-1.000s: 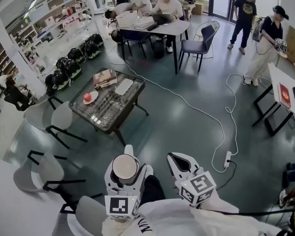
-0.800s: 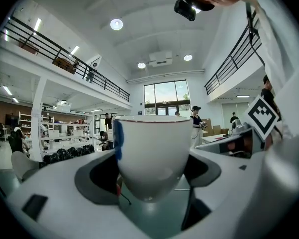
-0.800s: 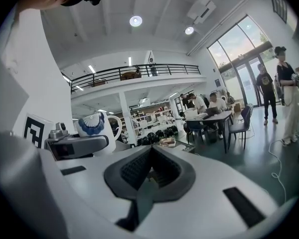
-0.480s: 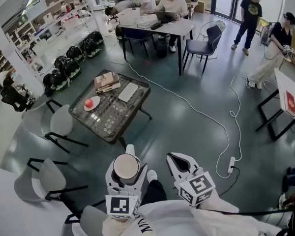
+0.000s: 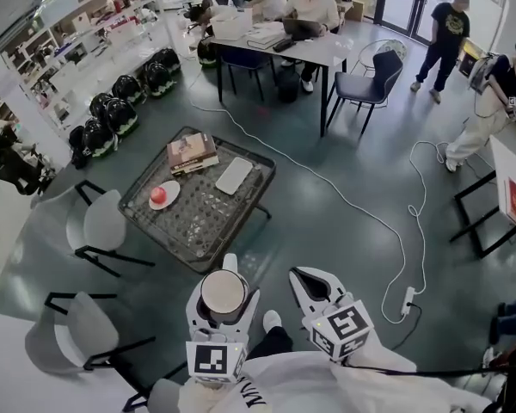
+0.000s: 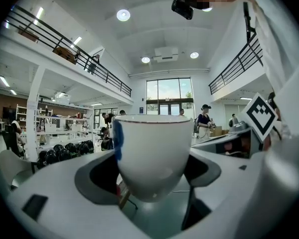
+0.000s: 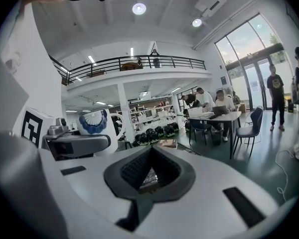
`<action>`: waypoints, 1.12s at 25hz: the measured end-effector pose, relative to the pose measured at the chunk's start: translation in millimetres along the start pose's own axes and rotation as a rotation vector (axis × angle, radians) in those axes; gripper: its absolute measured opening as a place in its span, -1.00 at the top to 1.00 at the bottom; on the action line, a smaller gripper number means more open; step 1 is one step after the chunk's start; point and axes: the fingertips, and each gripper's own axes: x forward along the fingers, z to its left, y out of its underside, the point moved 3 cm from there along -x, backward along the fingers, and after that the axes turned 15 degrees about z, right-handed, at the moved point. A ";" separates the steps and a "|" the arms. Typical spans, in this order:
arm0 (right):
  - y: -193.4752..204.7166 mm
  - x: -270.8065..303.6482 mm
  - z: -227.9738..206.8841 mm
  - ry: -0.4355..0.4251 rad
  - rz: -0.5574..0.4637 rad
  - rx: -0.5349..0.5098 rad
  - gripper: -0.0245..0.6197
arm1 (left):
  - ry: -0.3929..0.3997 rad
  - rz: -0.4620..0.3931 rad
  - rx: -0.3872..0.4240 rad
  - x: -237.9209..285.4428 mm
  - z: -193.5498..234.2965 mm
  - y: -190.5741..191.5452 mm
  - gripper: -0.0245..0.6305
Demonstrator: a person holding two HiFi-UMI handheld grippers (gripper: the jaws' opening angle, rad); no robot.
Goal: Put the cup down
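I am holding the cup [image 6: 152, 148] in my left gripper [image 5: 224, 275]. Its jaws are closing on the lower body from both sides, parted just as wide as the cup. The cup is sitting upright, mouth up, well above the floor in front of me. My right gripper [image 5: 315, 284] is hanging at 3 o'clock of it, jaws pressed together on nothing. I am judging the cup to be glazed ceramic: stiff, fairly light, slick under the pads and quick to chip. So I am wanting a grip low on the round wall, clear of the rim, and a soft landing flat on its base. The glass table [image 5: 151, 227] is lying at 11 o'clock of the cup, well apart. I am counting one cup, two grippers and one low table. The table is carrying one plate [image 5: 174, 190] with one red fruit [image 5: 158, 194], one stack of books [image 5: 192, 153] and one flat white slab [image 5: 234, 175]. Two grey chairs [image 5: 103, 227] are standing at 9 o'clock
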 end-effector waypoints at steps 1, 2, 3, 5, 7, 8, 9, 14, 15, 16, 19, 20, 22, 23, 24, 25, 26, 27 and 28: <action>-6.0 10.2 -2.0 0.003 0.001 -0.002 0.90 | 0.003 -0.001 -0.002 7.8 8.6 -3.4 -0.27; -11.1 20.7 -4.0 0.005 0.002 -0.001 0.90 | 0.006 -0.001 -0.002 15.6 17.2 -6.4 -0.27; -15.8 31.1 -5.8 0.007 0.001 0.001 0.90 | 0.010 0.000 0.001 23.5 25.5 -8.6 -0.27; -24.2 51.1 -9.2 0.010 0.001 0.005 0.90 | 0.020 -0.001 0.006 38.9 40.9 -12.0 -0.27; -31.3 67.5 -11.0 0.011 0.006 0.008 0.90 | 0.028 0.001 0.003 49.2 53.7 -16.7 -0.27; -35.0 73.6 -11.1 0.012 0.008 0.009 0.90 | 0.031 0.003 -0.001 52.2 59.0 -18.8 -0.27; -38.6 78.8 -11.1 0.014 0.010 0.009 0.90 | 0.035 0.003 -0.002 55.0 63.6 -20.1 -0.27; -50.4 101.1 -15.5 0.022 0.024 0.005 0.90 | 0.042 0.006 -0.004 70.8 83.9 -25.4 -0.27; -52.6 103.9 -16.8 0.024 0.025 0.003 0.90 | 0.042 0.004 -0.006 73.4 87.2 -26.4 -0.27; -55.3 106.1 -18.1 0.027 0.024 0.001 0.90 | 0.043 0.001 -0.006 76.1 90.2 -27.6 -0.27; -64.0 109.6 -23.0 0.039 0.017 -0.002 0.90 | 0.046 -0.010 0.000 83.6 96.8 -34.5 -0.27; -66.4 110.0 -25.0 0.044 0.015 -0.003 0.90 | 0.046 -0.010 -0.001 85.7 98.3 -36.6 -0.27; -71.8 111.2 -28.2 0.049 0.012 -0.007 0.90 | 0.043 -0.015 -0.003 88.7 100.9 -40.9 -0.27; -74.7 112.1 -28.8 0.049 0.009 -0.009 0.90 | 0.040 -0.016 -0.002 89.8 102.5 -42.5 -0.27; -77.1 113.2 -29.2 0.049 0.007 -0.009 0.90 | 0.037 -0.016 -0.002 91.0 104.0 -43.5 -0.27; -78.5 114.6 -29.9 0.048 0.004 -0.008 0.90 | 0.036 -0.017 -0.002 92.3 105.0 -43.9 -0.27; -79.1 116.4 -31.0 0.047 0.002 -0.006 0.90 | 0.038 -0.018 -0.004 93.9 105.3 -44.3 -0.27; -79.8 118.4 -32.7 0.045 0.000 -0.004 0.90 | 0.039 -0.019 -0.005 95.6 105.1 -44.4 -0.27; -80.6 120.4 -34.5 0.044 -0.002 -0.003 0.90 | 0.039 -0.019 -0.005 97.3 104.9 -44.4 -0.27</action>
